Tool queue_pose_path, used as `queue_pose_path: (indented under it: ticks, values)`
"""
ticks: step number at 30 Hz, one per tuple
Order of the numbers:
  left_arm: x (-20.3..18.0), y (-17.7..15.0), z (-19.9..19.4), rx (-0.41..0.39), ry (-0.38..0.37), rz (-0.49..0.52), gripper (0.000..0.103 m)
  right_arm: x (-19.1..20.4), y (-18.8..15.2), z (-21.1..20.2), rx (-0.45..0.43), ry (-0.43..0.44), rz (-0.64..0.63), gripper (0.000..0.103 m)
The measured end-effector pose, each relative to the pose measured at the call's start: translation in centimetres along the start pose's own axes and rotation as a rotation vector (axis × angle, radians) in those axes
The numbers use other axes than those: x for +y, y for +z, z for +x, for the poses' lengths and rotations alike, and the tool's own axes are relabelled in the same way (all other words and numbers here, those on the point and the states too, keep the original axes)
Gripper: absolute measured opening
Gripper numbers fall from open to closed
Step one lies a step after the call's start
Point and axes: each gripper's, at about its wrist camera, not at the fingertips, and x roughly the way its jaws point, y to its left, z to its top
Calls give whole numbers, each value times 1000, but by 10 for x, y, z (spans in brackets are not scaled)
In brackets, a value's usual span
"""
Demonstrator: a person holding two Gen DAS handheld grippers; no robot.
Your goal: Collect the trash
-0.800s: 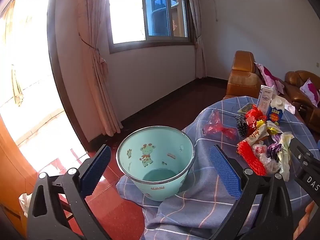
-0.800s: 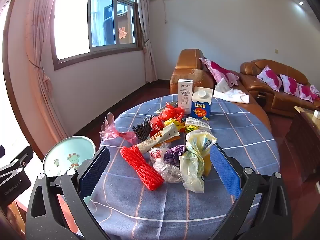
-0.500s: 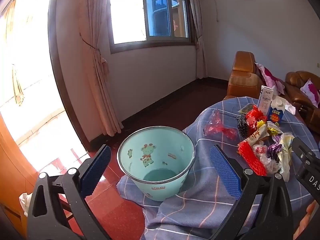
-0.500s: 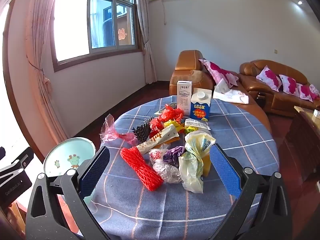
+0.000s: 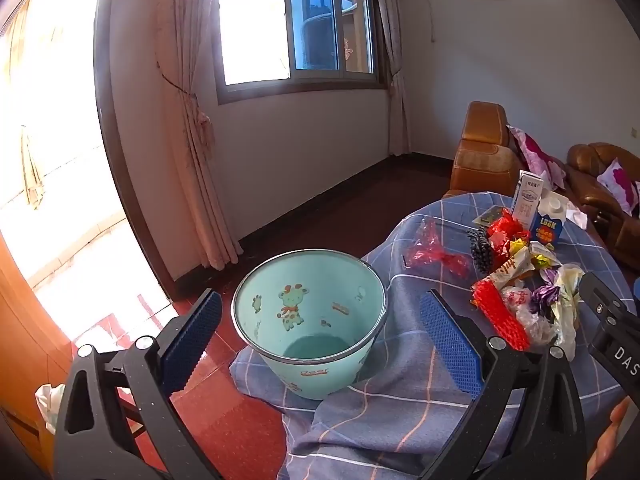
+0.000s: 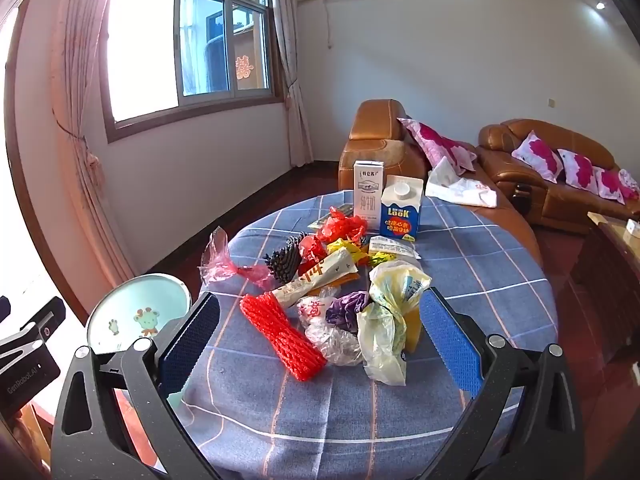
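A mint-green trash bin [image 5: 310, 320] with a giraffe print stands beside the table; it also shows in the right wrist view [image 6: 136, 314]. It looks empty. My left gripper [image 5: 320, 336] is open and empty, its blue pads on either side of the bin. A pile of trash lies on the blue checked tablecloth [image 6: 492, 276]: a red foam net [image 6: 282, 336], a yellow plastic bag [image 6: 386, 320], a purple wrapper [image 6: 346, 306], a pink bag [image 6: 224, 264], red wrappers [image 6: 342, 226]. My right gripper [image 6: 318, 336] is open and empty, facing the pile.
Two milk cartons, a white one [image 6: 368, 192] and a blue one [image 6: 401, 210], stand at the far side of the table. Brown leather sofas [image 6: 560, 172] with pink cushions stand behind. Red floor tiles [image 5: 240, 428] and a window wall lie to the left.
Both grippers have shifted only slightly; the views are almost the same. Nothing has been taken hold of or moved.
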Motion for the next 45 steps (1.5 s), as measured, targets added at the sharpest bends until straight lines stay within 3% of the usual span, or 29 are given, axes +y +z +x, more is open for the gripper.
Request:
queue_pose_path:
  ticks: [45]
  values:
    - [1,2,-1,-6,-2,0,97,0,3,-3,-8,0,6,98]
